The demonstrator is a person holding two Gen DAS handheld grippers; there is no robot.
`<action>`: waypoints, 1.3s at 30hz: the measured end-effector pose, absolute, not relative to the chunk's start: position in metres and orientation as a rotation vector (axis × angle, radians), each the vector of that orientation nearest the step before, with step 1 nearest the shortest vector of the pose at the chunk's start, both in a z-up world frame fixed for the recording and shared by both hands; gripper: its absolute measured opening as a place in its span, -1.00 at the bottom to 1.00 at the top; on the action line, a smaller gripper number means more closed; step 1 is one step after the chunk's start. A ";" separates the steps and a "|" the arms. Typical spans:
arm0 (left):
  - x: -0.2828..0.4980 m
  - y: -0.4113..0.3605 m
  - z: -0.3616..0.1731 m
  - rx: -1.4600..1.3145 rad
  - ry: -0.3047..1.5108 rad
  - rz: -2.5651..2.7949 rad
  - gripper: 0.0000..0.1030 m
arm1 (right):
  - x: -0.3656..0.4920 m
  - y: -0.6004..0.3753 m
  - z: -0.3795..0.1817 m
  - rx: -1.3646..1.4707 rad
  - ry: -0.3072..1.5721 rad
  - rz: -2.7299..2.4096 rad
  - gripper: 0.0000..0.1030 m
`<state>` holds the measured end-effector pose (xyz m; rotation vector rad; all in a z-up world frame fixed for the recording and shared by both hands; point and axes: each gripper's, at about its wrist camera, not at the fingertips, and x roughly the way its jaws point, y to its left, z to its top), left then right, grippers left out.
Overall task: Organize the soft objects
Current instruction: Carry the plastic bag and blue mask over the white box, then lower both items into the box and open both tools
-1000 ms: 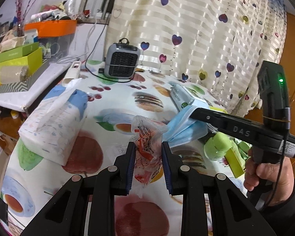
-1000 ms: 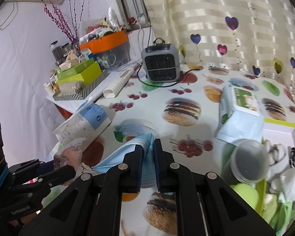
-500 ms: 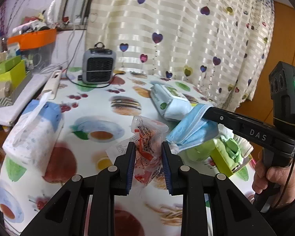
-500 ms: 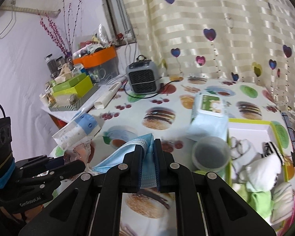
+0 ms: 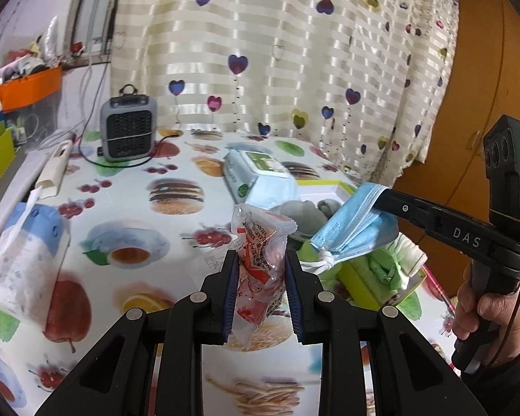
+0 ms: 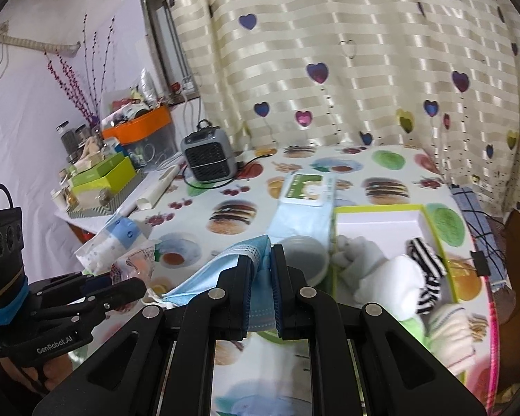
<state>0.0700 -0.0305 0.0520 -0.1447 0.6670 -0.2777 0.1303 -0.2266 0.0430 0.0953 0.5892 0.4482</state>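
Observation:
My left gripper (image 5: 261,260) is shut on a crinkly clear plastic packet with red print (image 5: 260,242), held above the table. My right gripper (image 6: 261,258) is shut on a folded blue face mask (image 6: 225,270); the mask also shows at the right in the left wrist view (image 5: 353,228), white ear loop dangling. Both are raised over the patterned tablecloth (image 5: 128,208). A yellow-green box (image 6: 430,222) at the right holds white, green and striped socks (image 6: 423,270). The left gripper also shows low left in the right wrist view (image 6: 135,286).
A wet-wipes pack (image 6: 305,194) and a grey lidded tub (image 6: 305,256) lie beside the box. A tissue pack (image 5: 20,256) sits at the left edge. A small grey heater (image 5: 128,131) with cord stands at the back. Cluttered shelf with boxes (image 6: 100,176) at left.
Both grippers have risen and swung right with their loads still held. The box of socks has come more into view; the tissue pack has slid toward the left edge.

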 end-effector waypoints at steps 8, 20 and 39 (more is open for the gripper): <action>0.072 -0.047 0.053 -0.129 0.671 -0.311 -0.53 | 0.125 -0.261 0.045 0.120 0.572 0.376 -0.78; 0.077 -0.068 0.052 -0.112 0.675 -0.353 -0.53 | 0.127 -0.327 0.037 0.201 0.579 0.234 -0.78; 0.089 -0.091 0.046 -0.091 0.699 -0.386 -0.53 | 0.158 -0.341 -0.028 0.108 0.789 0.184 -0.76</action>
